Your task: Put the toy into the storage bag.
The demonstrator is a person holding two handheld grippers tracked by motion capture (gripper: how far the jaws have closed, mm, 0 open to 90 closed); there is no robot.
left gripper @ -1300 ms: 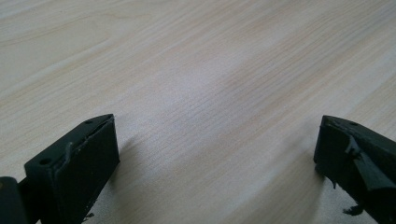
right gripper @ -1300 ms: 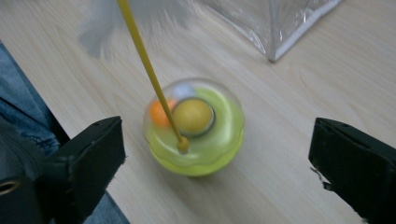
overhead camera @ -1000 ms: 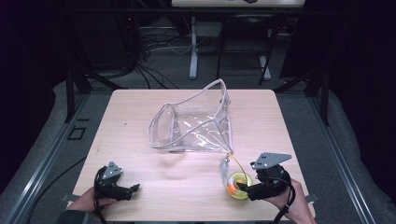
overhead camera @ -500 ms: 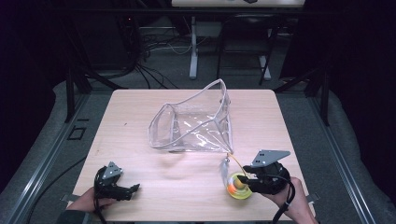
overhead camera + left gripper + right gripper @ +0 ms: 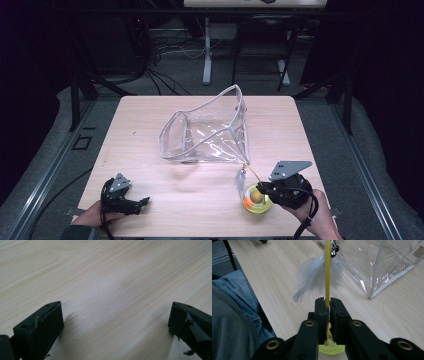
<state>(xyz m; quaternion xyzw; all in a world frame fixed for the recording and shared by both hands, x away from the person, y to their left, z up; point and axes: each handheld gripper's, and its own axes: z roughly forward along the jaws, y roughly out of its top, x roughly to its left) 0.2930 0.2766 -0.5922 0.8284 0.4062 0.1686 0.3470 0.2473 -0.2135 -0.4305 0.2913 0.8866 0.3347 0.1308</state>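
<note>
Right gripper (image 5: 264,189): our jaws are pressed together on the thin yellow stick (image 5: 327,270) of the feather toy (image 5: 252,196).
Left gripper (image 5: 142,202): it rests near the front left corner of the table (image 5: 150,115), jaws wide apart, with bare wood between them.
Toy position: near the front right of the table, just in front of the clear plastic pouch (image 5: 210,135); its yellow-green base (image 5: 255,205) sits on the wood.
Feather (image 5: 312,275): white, around the stick, above our jaws.
Change: a second ago the right gripper stood a little farther to the right of the toy; now it has moved in and closed on the stick. The left gripper has not moved.
Meaning: we judge that the grasp is made, so the toy can be lifted toward the open pouch.
Risk: the stick is thin and may slip or bend.
</note>
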